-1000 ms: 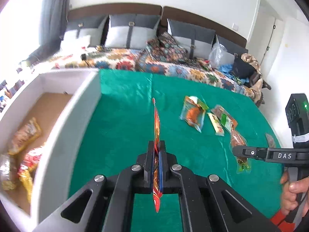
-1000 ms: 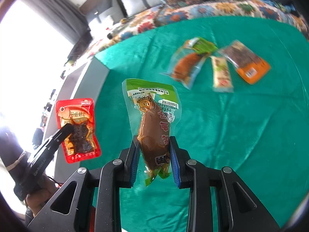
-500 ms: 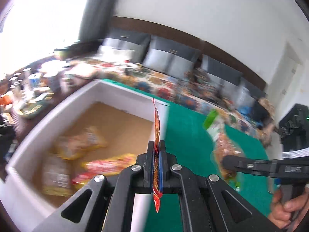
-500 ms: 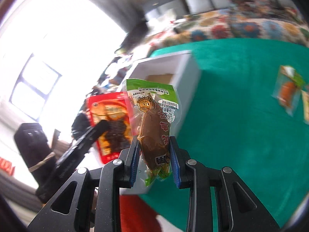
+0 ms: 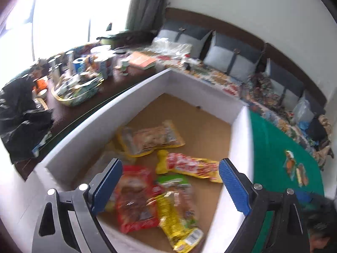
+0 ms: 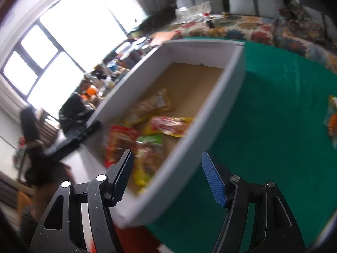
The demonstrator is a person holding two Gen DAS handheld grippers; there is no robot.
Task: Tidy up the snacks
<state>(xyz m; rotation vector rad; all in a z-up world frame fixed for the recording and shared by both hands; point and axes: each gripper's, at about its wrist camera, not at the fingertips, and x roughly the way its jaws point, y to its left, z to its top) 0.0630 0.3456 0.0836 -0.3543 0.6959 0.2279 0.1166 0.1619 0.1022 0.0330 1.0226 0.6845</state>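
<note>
Both tongs stand spread with nothing between their blue pads, the jaws having just been opening: the left gripper [image 5: 170, 182] hangs wide over the white box [image 5: 240, 135], the right gripper [image 6: 167, 176] straddles the box's near wall [image 6: 189, 154]. Inside the box, on its brown floor, lie the snacks: a red packet [image 5: 137, 198] and a green-topped packet [image 5: 174, 181] by the near corner, a yellow-edged packet [image 5: 189, 166] beyond them, another yellow one [image 5: 151, 137] toward the middle. Past those the box floor lies bare up to the far wall. Right of the box spreads the green cloth [image 6: 273, 116], with a few snack packets [image 5: 294, 168] well away from the box. Left of the box, a cluttered dark table [image 5: 84, 84] runs along its outer wall.
</note>
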